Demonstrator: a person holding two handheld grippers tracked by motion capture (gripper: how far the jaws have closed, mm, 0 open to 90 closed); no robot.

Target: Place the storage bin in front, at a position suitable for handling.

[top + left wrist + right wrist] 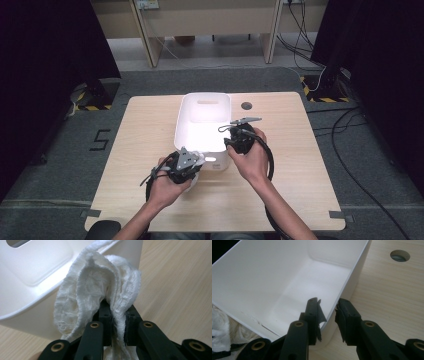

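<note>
The left gripper (117,322) is clamped on a bunched white cloth (100,290), held at the near corner of the white bin (202,122). The right gripper (328,317) straddles the bin's right wall near that end, one jaw inside and one outside; whether they press on it I cannot tell. The bin stands mid-counter (150,130).

The white bin (202,125) stands mid-frame in the high view, open-topped, blocking the table's (135,150) centre. Bare tabletop lies to its left and right. The white cloth (100,290) crowds the bin's lower-left corner.
</note>
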